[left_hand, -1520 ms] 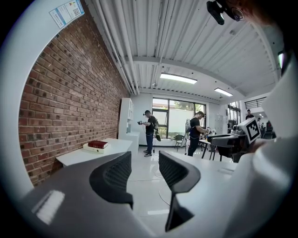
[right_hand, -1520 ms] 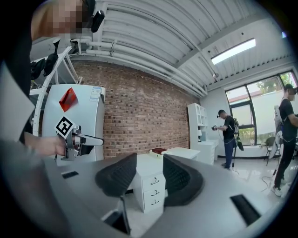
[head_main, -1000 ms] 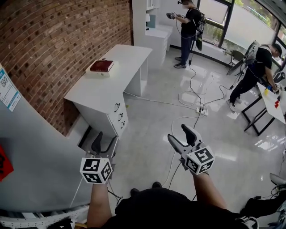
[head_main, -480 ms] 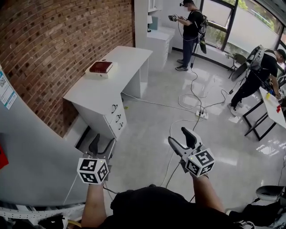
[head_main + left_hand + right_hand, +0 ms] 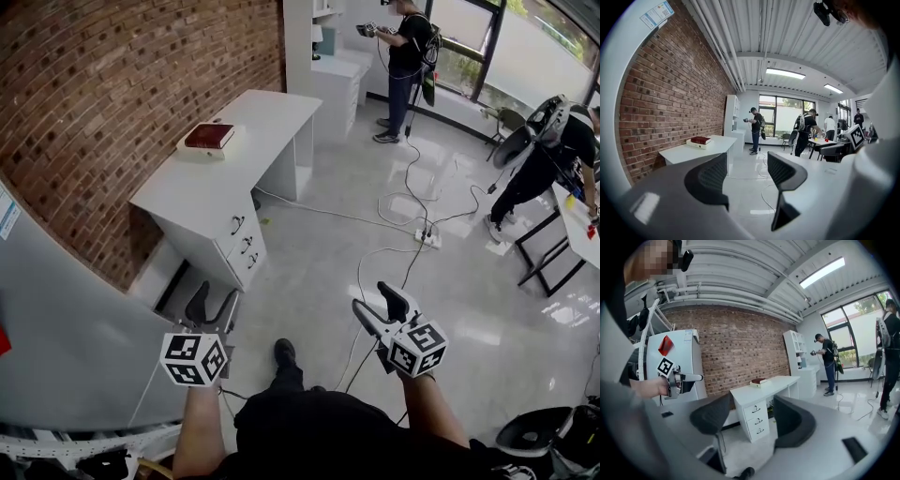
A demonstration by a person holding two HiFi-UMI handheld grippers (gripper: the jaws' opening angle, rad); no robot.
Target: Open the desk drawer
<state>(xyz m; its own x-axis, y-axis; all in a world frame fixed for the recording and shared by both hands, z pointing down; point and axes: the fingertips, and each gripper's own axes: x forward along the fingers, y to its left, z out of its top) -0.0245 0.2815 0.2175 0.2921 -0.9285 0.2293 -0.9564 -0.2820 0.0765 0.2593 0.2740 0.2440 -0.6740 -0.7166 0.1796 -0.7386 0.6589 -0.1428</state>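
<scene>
Closing on the desk [image 5: 225, 159] — a shoe [image 5: 284, 352] has swung forward. The left gripper [image 5: 216, 295] and right gripper [image 5: 372, 298] both gape, empty; the drawers [image 5: 246, 246] stand shut, well ahead — approach unfinished.

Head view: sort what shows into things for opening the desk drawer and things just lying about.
For the job: desk, its three drawers, left gripper and right gripper, both open and empty.
Lying about: red book on the desk, power strip and cables on the floor.
</scene>
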